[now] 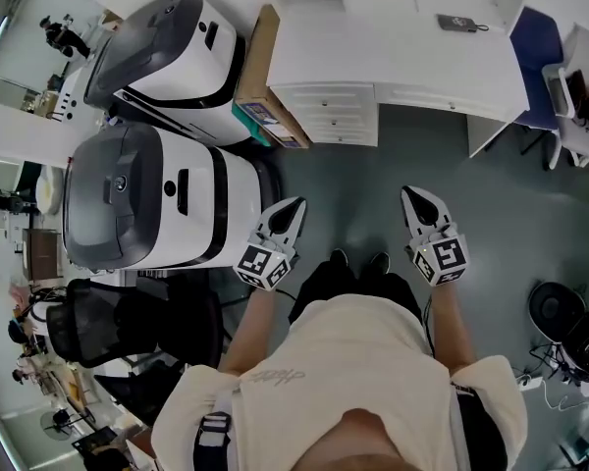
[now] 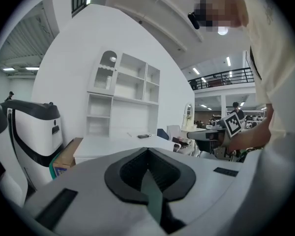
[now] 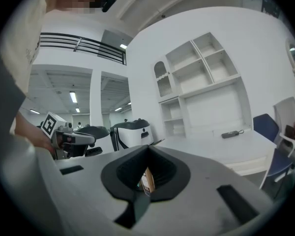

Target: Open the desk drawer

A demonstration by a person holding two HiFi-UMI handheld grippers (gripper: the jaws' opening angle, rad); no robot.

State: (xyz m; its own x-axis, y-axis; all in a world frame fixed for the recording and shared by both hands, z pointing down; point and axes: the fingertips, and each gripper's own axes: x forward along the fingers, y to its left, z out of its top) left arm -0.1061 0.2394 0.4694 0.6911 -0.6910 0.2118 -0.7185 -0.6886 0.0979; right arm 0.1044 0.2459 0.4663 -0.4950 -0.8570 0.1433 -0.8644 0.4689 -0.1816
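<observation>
The white desk (image 1: 412,62) stands ahead across the grey floor, with a stack of drawers (image 1: 329,114) under its left end. I hold both grippers out in front of me, well short of the desk and touching nothing. My left gripper (image 1: 299,202) has its jaws together with nothing between them; in the left gripper view its tips (image 2: 148,149) point at the desk top (image 2: 113,144). My right gripper (image 1: 409,191) also looks shut and empty, and it (image 3: 147,148) points toward the desk (image 3: 226,144). Both gripper views hide the drawers behind the jaws.
Two big white and grey machines (image 1: 157,199) stand at the left, with a cardboard box (image 1: 263,77) between the far one and the desk. A black device (image 1: 458,24) lies on the desk top. A blue chair (image 1: 538,62) is at the right, a black office chair (image 1: 103,322) behind left.
</observation>
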